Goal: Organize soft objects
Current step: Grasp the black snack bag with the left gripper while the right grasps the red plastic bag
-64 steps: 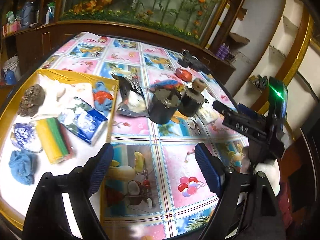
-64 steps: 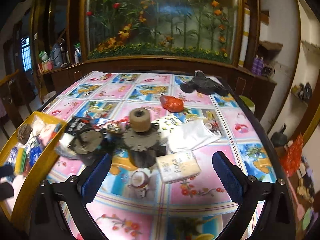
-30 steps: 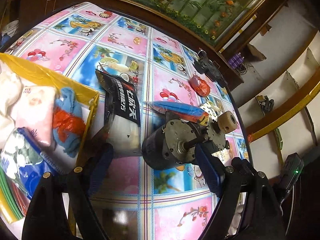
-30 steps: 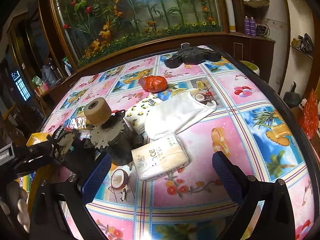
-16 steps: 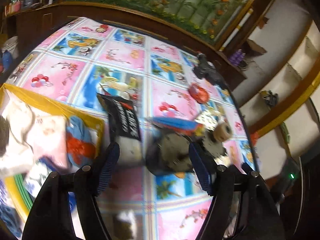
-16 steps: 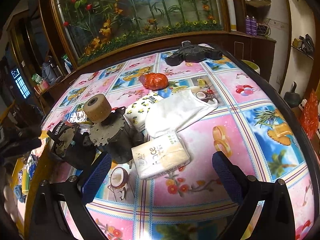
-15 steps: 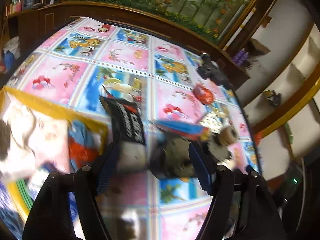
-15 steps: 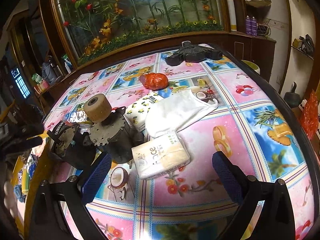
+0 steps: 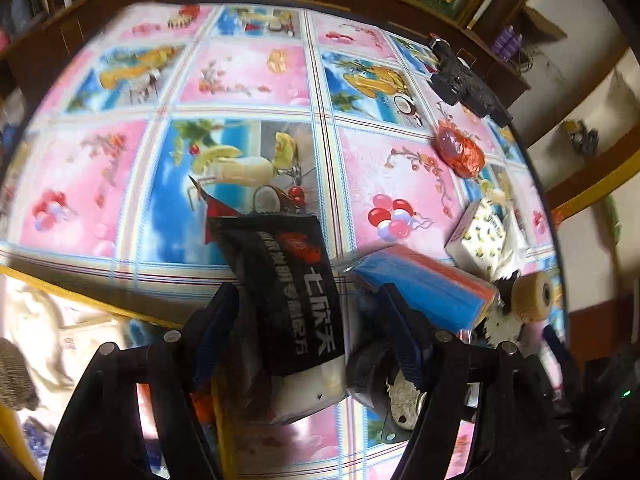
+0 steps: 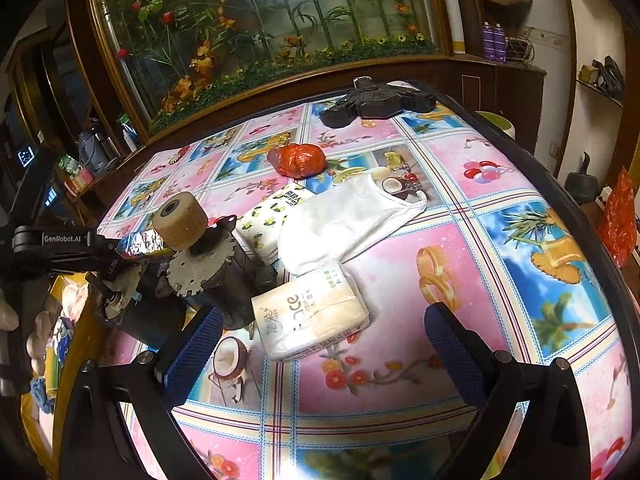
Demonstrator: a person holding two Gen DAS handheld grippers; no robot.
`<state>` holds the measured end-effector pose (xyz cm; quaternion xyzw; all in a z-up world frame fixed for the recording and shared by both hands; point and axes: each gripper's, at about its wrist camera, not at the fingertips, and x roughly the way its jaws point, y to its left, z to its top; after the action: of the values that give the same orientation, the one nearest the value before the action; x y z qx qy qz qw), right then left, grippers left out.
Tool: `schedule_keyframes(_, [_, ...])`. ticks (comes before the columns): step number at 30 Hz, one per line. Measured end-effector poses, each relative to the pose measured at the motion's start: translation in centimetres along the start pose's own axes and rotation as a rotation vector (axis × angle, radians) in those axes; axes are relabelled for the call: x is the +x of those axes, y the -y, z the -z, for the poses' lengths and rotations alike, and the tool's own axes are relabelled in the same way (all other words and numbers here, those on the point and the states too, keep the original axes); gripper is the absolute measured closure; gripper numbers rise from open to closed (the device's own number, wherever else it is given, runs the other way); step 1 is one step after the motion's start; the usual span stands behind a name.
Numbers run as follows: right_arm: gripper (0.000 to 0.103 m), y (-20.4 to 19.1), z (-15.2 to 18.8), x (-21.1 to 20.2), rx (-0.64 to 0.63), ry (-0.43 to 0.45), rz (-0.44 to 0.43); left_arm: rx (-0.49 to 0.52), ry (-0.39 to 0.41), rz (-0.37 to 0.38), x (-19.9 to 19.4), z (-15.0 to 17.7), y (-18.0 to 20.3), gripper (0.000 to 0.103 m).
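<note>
My left gripper [image 9: 308, 320] is open, its fingers on either side of a black and white soft packet [image 9: 288, 288] on the table by the yellow tray [image 9: 120, 312]. A blue and red sponge pack [image 9: 424, 284] lies just right of it. My right gripper [image 10: 324, 336] is open and hovers over a beige tissue pack [image 10: 312, 316]. A white cloth [image 10: 344, 220], a lemon-print tissue pack [image 10: 268, 220] and an orange-red bag [image 10: 298, 160] lie beyond it.
Two metal motors [image 10: 212, 268] with a tan roller [image 10: 180, 218] stand between the grippers. A black device [image 10: 376, 104] sits at the table's far edge. The tray holds several soft items [image 9: 52, 344]. The left gripper's body shows in the right wrist view [image 10: 52, 248].
My left gripper has moved forward and down so the black packet now lies between its fingers. The right gripper has barely moved.
</note>
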<state>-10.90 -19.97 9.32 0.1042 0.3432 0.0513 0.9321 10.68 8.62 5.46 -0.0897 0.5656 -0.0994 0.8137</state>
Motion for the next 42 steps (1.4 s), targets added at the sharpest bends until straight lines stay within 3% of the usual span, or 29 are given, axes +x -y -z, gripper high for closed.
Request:
schedule_keyframes(3, [0.001, -0.1, 0.0, 0.0, -0.004, 0.002, 0.005, 0.015, -0.024, -0.010, 0.6, -0.2, 0.3, 0.035])
schedule_keyframes(5, [0.001, -0.1, -0.1, 0.1, -0.004, 0.000, 0.006, 0.076, -0.021, -0.029, 1.0, 0.2, 1.5, 0.054])
schedule_keyframes(7, [0.001, 0.1, -0.1, 0.1, 0.003, 0.001, 0.009, 0.082, -0.020, 0.019, 0.9, 0.4, 2.0, 0.071])
schedule_keyframes(9, [0.001, 0.2, -0.1, 0.1, 0.010, 0.004, 0.012, 0.094, 0.030, 0.000, 0.2, 0.7, 2.4, 0.071])
schedule_keyframes(16, [0.001, 0.9, -0.1, 0.1, 0.039, -0.004, 0.018, 0.066, 0.220, 0.159, -6.5, 3.5, 2.2, 0.073])
schedule_keyframes(20, [0.001, 1.8, -0.3, -0.2, 0.082, 0.005, -0.003, 0.055, 0.258, 0.279, -9.3, 6.5, 2.0, 0.073])
schedule_keyframes(23, [0.001, 2.9, -0.4, -0.1, 0.152, -0.020, -0.051, 0.065, 0.250, 0.305, -9.5, 8.2, 2.0, 0.073])
schedule_keyframes(29, [0.001, 3.7, -2.0, -0.7, 0.187, -0.070, -0.091, 0.022, 0.221, 0.282, -8.5, 8.4, -0.4, 0.073])
schedule_keyframes(35, [0.001, 4.1, -5.3, 0.3, 0.233, -0.090, -0.094, 0.059, 0.169, 0.098, -5.5, 4.7, -0.6, 0.066])
schedule_keyframes(38, [0.001, 3.7, -7.4, 0.5, 0.196, -0.069, -0.083, 0.108, 0.091, 0.016, -2.7, 2.7, 0.0, 0.062])
schedule_keyframes(42, [0.001, 2.3, -10.7, 2.2, 0.095, -0.094, -0.071, 0.163, -0.021, -0.028, 0.8, 2.5, 1.2, 0.063])
